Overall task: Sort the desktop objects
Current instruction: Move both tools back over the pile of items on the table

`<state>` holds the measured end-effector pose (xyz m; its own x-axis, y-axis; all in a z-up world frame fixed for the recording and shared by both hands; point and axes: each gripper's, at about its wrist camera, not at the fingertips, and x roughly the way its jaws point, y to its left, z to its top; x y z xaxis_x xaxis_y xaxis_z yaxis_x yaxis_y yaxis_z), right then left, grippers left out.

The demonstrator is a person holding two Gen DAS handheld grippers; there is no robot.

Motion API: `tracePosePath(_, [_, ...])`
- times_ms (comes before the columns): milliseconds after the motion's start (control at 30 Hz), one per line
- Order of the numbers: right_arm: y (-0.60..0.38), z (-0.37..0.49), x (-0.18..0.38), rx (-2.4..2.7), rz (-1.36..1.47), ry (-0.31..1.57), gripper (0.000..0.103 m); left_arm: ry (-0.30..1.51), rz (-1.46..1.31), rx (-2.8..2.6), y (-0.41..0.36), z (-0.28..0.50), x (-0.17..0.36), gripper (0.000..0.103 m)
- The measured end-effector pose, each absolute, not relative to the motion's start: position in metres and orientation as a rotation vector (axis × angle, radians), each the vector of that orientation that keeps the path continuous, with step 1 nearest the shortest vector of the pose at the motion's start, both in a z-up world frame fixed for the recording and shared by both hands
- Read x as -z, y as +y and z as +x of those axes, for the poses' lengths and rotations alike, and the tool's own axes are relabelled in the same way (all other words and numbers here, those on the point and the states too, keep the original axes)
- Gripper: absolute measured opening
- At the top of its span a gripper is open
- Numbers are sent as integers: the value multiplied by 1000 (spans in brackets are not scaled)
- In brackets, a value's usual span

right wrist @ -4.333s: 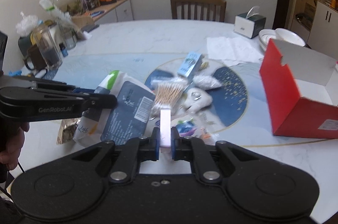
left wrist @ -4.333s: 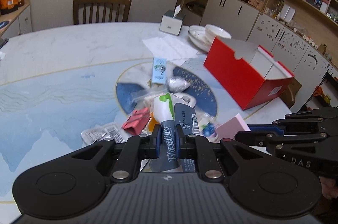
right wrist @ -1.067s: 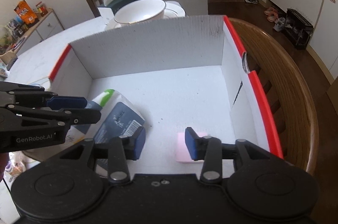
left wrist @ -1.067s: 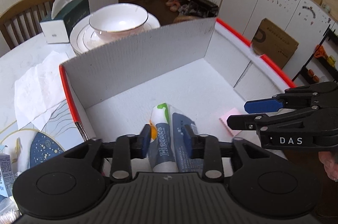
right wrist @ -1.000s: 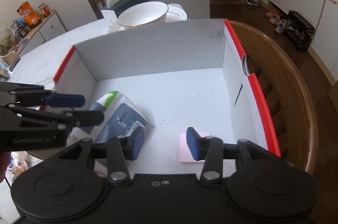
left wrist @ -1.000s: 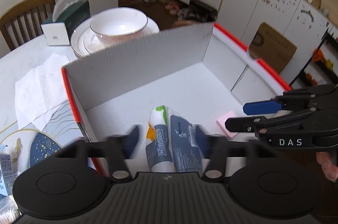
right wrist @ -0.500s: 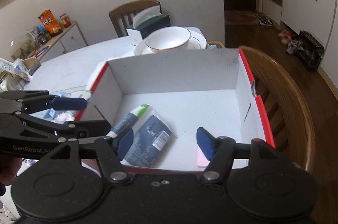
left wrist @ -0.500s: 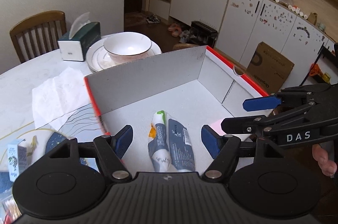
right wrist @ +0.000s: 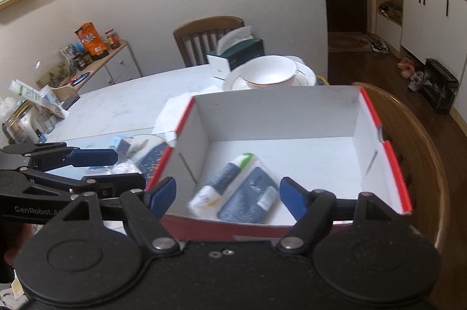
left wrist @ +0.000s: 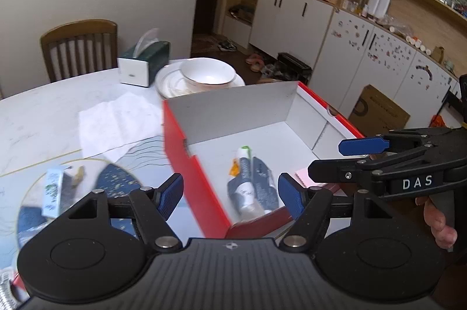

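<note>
Both grippers sit above the near edge of the red box (left wrist: 186,152), pointing down into it.

Left gripper (left wrist: 230,193): jaws spread wide, nothing between the pads, holding nothing. Right gripper (right wrist: 227,194): jaws opening, already wide, nothing gripped either.

Box is open-topped, white inside, red outside. It sits at the table (left wrist: 43,105) edge on the right side, with a curved wooden chair back (right wrist: 420,140) right against its far-right wall. Its back flap stands upright, and the bowl (left wrist: 207,73) and plates (left wrist: 169,82) lie just behind that flap.

Inside the box: toothpaste pack (left wrist: 251,181) lies flat near the left-front corner, close to the left wall, green cap end pointing to the back wall. Pink pad (left wrist: 303,174) lies flat at the front right, mostly hidden behind the right gripper's finger in the left view; not visible in the right view. The middle and back of the box floor are bare white.

Left of the box, on the table: paper napkin (left wrist: 116,123) spread flat, small light-blue carton (left wrist: 52,190) well apart from the box wall, blurred. Tissue box (left wrist: 143,63) at the far edge beside the plates, wooden chair (left wrist: 78,47) behind it.
</note>
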<state>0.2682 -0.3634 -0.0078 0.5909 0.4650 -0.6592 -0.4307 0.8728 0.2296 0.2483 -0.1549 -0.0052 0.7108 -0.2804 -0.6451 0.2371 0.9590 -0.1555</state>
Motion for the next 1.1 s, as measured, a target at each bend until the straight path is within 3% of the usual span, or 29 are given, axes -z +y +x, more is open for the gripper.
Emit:
tracePosePath(533, [-263,200,9,-650,-15,752,94,678,-114,129,-38,167,5,83])
tracePosePath(633, [-243,191,11,-657,-16,763,95,674,-124,121,-14,155,9,91])
tracePosePath(700, [-231,184,14,-654,-23,769,96,674,-120,120,0,146,12,103])
tracePosePath(1100, [-160,161,40,-630,-85,823,96,731,-87,125,79,111,43,103])
